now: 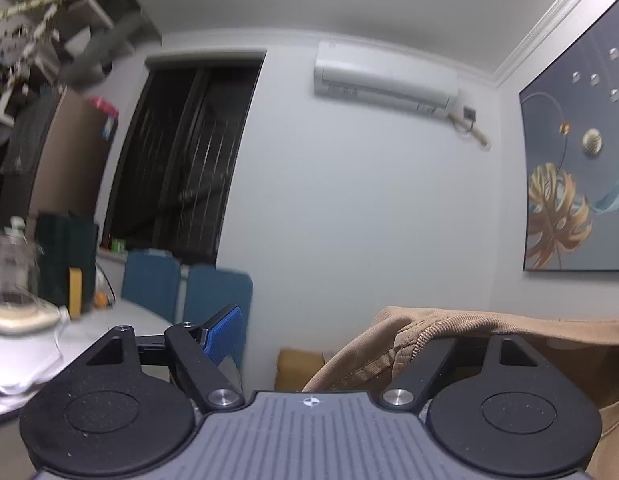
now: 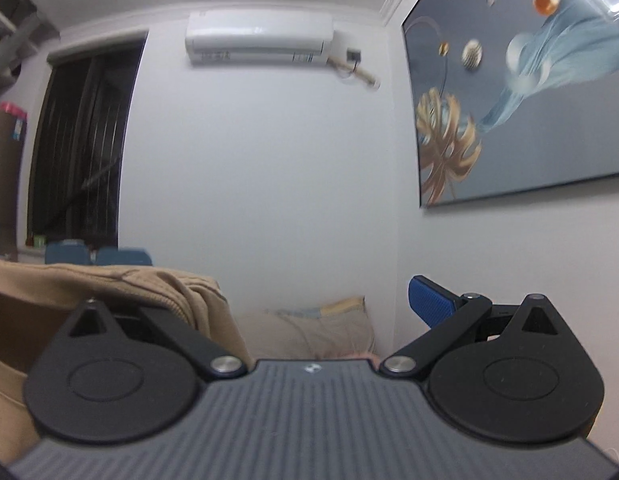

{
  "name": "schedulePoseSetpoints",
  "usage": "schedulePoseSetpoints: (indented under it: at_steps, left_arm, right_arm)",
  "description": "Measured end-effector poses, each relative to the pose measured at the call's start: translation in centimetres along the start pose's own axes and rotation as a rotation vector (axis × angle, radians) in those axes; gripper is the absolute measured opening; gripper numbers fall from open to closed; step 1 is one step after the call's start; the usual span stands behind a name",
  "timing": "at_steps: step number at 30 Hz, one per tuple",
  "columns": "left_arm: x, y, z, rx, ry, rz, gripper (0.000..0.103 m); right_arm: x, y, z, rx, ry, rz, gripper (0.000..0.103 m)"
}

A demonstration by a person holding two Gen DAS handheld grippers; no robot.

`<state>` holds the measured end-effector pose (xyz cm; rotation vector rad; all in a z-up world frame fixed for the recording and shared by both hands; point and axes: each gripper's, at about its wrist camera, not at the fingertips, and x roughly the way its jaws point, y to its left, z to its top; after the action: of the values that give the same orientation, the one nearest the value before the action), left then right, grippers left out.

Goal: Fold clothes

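A tan ribbed garment (image 1: 449,326) hangs lifted in the air. In the left wrist view it is draped over the right finger of my left gripper (image 1: 323,332) and hides that finger's pad. The left blue pad (image 1: 225,330) stands bare and far from the cloth, so the jaws are wide apart. In the right wrist view the same garment (image 2: 109,280) lies over the left finger of my right gripper (image 2: 305,300). Its right blue pad (image 2: 429,300) is bare, with a wide gap between the jaws. Both grippers point level at the wall.
A white table (image 1: 109,320) at the left holds a glass jar (image 1: 9,268) and a dark green box (image 1: 67,256). Two blue chairs (image 1: 185,292) stand behind it. A pillow (image 2: 325,320) lies low ahead. A large painting (image 2: 529,92) hangs on the right wall.
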<state>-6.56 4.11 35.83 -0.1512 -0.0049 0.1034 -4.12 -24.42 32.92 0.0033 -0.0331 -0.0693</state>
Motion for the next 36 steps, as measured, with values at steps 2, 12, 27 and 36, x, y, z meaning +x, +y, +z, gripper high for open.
schedulePoseSetpoints:
  at_steps: [2,12,27,36]
  left_arm:
    - [4.4,0.6,-2.4,0.001,0.053,-0.003,0.081]
    - [30.0,-0.2,-18.1,0.071,0.273,-0.010,0.083]
    - [58.4,-1.5,-52.4,0.260,0.878,0.027,0.087]
    - [57.3,-1.9,-50.7,0.314,1.020,-0.203,0.103]
  right_arm:
    - [3.3,0.1,-2.7,0.003,0.038,0.009,0.103]
    - [25.5,-1.0,-20.3,0.111,0.270,-0.022,0.103]
    - [50.9,2.8,-50.0,-0.113,0.829,0.034,0.103]
    - [51.2,3.7,-48.9,0.050,0.928,0.274,0.103]
